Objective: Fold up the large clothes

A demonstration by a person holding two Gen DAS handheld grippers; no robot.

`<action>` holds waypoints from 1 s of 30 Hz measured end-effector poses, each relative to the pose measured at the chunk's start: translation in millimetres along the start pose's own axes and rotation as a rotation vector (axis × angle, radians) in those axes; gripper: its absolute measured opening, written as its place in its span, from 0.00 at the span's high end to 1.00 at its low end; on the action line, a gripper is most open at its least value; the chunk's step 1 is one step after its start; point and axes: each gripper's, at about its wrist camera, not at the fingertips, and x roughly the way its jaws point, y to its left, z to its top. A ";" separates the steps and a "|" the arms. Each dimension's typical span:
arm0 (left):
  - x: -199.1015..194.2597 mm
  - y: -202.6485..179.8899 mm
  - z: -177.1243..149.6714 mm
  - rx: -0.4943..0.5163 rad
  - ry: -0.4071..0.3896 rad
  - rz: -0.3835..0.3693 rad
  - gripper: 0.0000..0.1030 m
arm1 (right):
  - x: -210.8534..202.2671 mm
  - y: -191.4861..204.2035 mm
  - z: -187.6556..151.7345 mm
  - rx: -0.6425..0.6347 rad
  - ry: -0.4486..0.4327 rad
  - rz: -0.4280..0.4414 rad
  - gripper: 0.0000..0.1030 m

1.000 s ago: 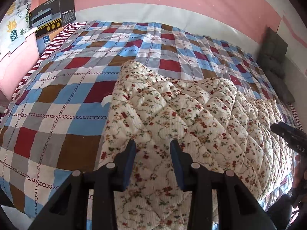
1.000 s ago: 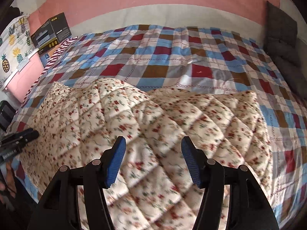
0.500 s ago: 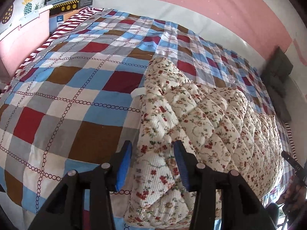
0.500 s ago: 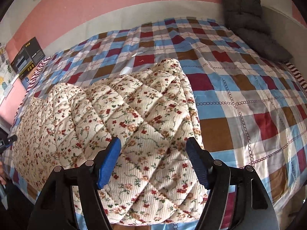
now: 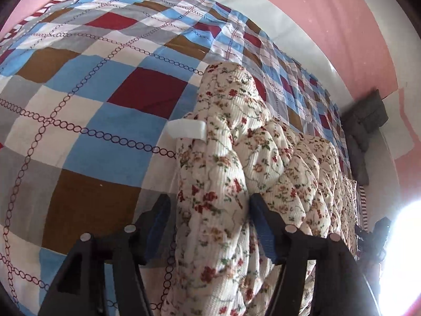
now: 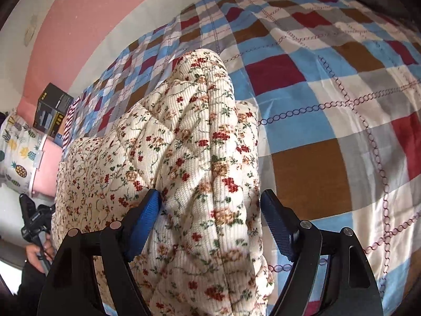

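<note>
A cream quilted garment with small red flowers [image 5: 236, 144] lies folded in a long band on the checked bedspread [image 5: 79, 105]. A white label [image 5: 186, 129] sticks out at its left end. My left gripper [image 5: 209, 205] straddles that left end, its jaws opening, with the thick edge between the blue pads; the left pad stands off the cloth. In the right wrist view the garment [image 6: 189, 131] ends in a rolled edge. My right gripper [image 6: 210, 197] straddles it with jaws opening, and its right pad is off the fabric.
The bedspread [image 6: 329, 105] stretches back to a pink and white wall. Dark cushions [image 5: 365, 121] lie at the far right corner. A black box [image 6: 52, 110] and a pineapple-print bin [image 6: 15, 152] stand at the left. A hand [image 6: 39, 252] shows at the bed's near edge.
Both grippers moved outward from the garment's middle to its two ends, sank closer to the bed, and rolled. Both pairs of jaws have widened.
</note>
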 end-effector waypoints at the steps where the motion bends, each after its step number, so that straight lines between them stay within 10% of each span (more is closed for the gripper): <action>1: 2.8 2.9 -0.1 -0.012 0.004 -0.013 0.28 | 4.8 -4.0 1.7 0.013 0.013 0.022 0.20; 11: 24.2 5.8 5.7 -0.025 0.047 -0.071 0.21 | 32.4 -25.4 5.7 0.088 0.102 0.159 0.07; 20: 24.8 3.8 -9.5 -0.036 0.054 -0.111 0.27 | 38.1 -14.4 0.1 0.027 0.149 0.176 0.20; 30: 33.5 -28.0 -7.8 0.073 0.050 0.059 0.29 | 46.8 -3.7 6.6 0.010 0.134 0.119 0.20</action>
